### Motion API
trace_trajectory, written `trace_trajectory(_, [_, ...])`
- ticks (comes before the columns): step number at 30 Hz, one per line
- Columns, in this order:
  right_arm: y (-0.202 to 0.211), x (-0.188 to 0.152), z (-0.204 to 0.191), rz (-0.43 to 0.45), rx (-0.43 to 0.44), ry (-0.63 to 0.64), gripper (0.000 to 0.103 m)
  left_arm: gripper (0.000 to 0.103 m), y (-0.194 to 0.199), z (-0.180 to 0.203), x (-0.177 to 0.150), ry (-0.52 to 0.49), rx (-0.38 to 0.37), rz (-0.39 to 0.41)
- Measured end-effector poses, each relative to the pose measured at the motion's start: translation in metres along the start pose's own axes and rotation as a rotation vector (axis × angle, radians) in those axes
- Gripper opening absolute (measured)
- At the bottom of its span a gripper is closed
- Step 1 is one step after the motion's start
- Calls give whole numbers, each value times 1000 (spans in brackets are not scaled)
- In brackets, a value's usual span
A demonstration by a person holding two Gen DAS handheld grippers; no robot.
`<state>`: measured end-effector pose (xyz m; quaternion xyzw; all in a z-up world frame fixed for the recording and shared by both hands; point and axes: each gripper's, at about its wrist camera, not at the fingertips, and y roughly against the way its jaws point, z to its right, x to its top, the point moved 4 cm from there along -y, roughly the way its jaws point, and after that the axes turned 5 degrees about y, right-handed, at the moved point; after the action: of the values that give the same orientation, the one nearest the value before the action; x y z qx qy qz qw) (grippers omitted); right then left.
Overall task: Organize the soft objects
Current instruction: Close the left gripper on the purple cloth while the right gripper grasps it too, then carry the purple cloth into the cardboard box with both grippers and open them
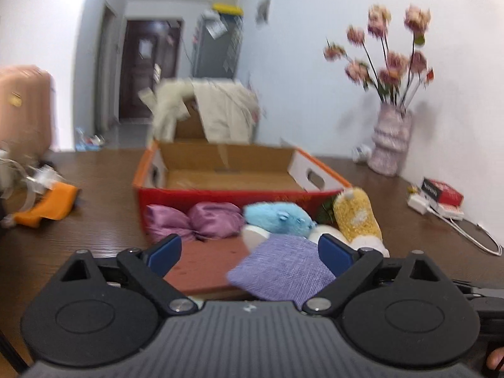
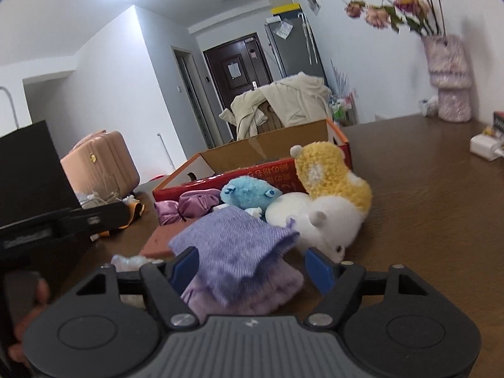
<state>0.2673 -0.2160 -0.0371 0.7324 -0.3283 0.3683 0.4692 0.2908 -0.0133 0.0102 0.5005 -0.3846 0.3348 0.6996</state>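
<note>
Flowers [image 1: 389,53] blurred, perhaps pink, behind box [image 1: 233,193].

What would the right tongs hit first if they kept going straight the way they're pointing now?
Most likely the purple knit cloth: it already lies between the open right tongs, which do not press on it. Beyond it sit the blue plush and the red box; depth is hard to judge.

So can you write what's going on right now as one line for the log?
stage: reaching for purple cloth | left gripper: open | right gripper: open, astride cloth | plush toys: outside box | box: empty
</note>
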Motion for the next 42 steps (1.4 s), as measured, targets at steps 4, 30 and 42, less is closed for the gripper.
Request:
trace_trajectory(4, [-20,6,16,-35,25,-81,57,87,-40,-4,-4,67,-23,-147])
trace_trajectory(30, [42,53,-8,91,81,88,6,7,71,13,14,127,-165,31])
trace_trajectory(42, [-78,191,-31,-16,174,218,6,7,-39,-52,134,270,-151,-37])
